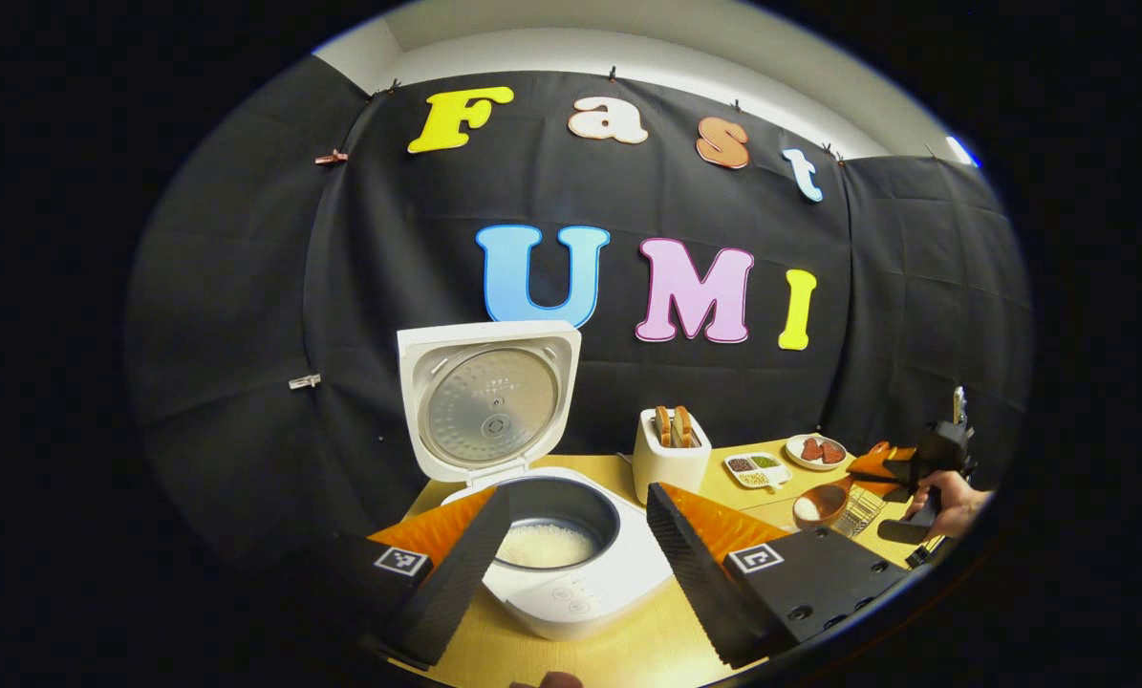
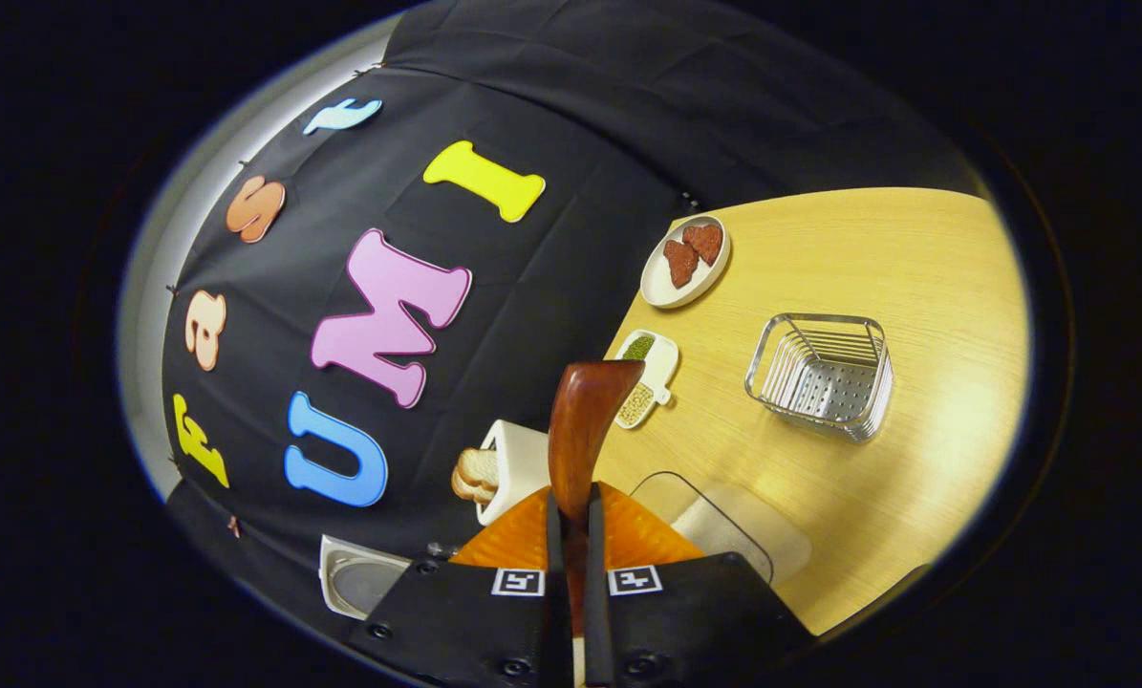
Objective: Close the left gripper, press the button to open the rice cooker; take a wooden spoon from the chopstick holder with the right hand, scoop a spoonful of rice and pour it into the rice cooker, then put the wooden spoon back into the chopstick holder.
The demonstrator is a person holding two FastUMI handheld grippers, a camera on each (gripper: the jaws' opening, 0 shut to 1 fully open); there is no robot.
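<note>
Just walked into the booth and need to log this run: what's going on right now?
A person is working two handheld grippers at a table. The rice cooker stands open, lid up, with white rice in its pot. The left gripper hovers open in front of it. The right gripper is shut on the wooden spoon, held above the table. The metal chopstick holder lies beyond the spoon. The spoon is not yet back in the holder.
</note>
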